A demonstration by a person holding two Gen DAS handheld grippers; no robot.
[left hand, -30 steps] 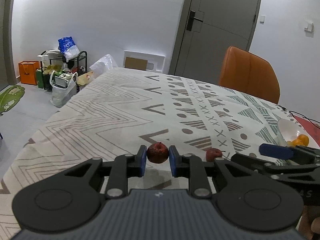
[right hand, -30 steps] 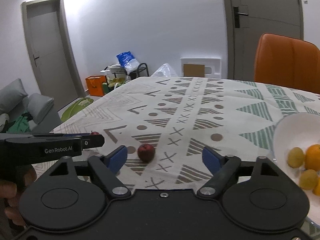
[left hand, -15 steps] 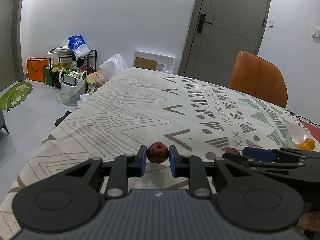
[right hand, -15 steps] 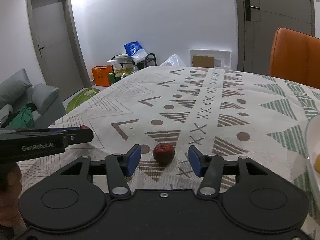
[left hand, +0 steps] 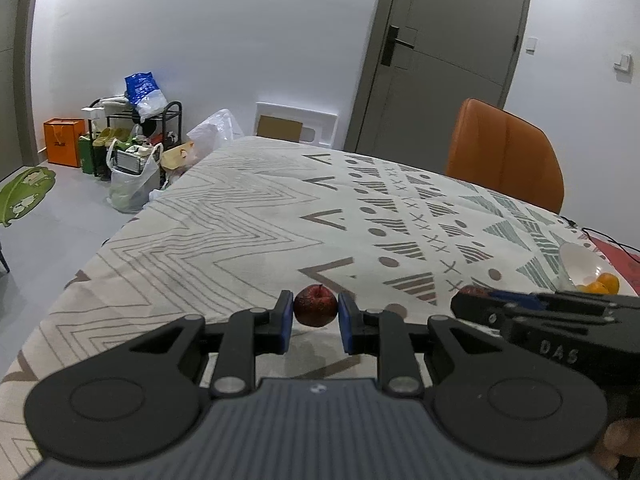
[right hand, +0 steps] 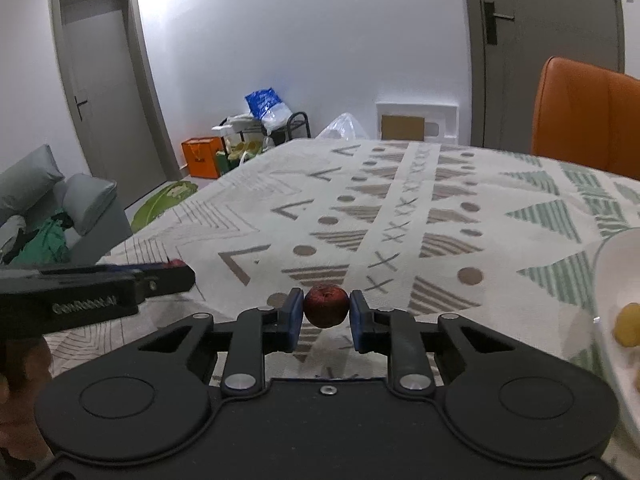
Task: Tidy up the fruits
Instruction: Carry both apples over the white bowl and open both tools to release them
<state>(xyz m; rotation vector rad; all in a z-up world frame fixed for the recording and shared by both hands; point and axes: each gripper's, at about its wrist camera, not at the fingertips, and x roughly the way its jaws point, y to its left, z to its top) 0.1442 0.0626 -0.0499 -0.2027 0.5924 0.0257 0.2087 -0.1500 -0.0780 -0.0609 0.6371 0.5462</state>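
My left gripper (left hand: 315,314) is shut on a small dark red fruit (left hand: 315,306) and holds it above the patterned tablecloth (left hand: 260,232). My right gripper (right hand: 326,312) is shut on a second dark red fruit (right hand: 326,306) just above the cloth. In the left wrist view the right gripper (left hand: 472,300) shows at the right with its red fruit (left hand: 472,291) at the tip. In the right wrist view the left gripper (right hand: 172,270) shows at the left. A white bowl (left hand: 576,260) with orange fruits (left hand: 604,283) stands at the table's right; its rim (right hand: 600,280) and a yellow fruit (right hand: 628,324) show in the right wrist view.
An orange chair (left hand: 504,156) stands at the table's far right side. A red mat with a black cable (left hand: 616,248) lies behind the bowl. On the floor to the left are a shelf with bags (left hand: 132,152), a grey sofa (right hand: 48,208) and a green leaf mat (left hand: 24,192).
My right gripper has moved over the second red fruit and closed on it. My left gripper keeps its fruit and has lifted slightly.
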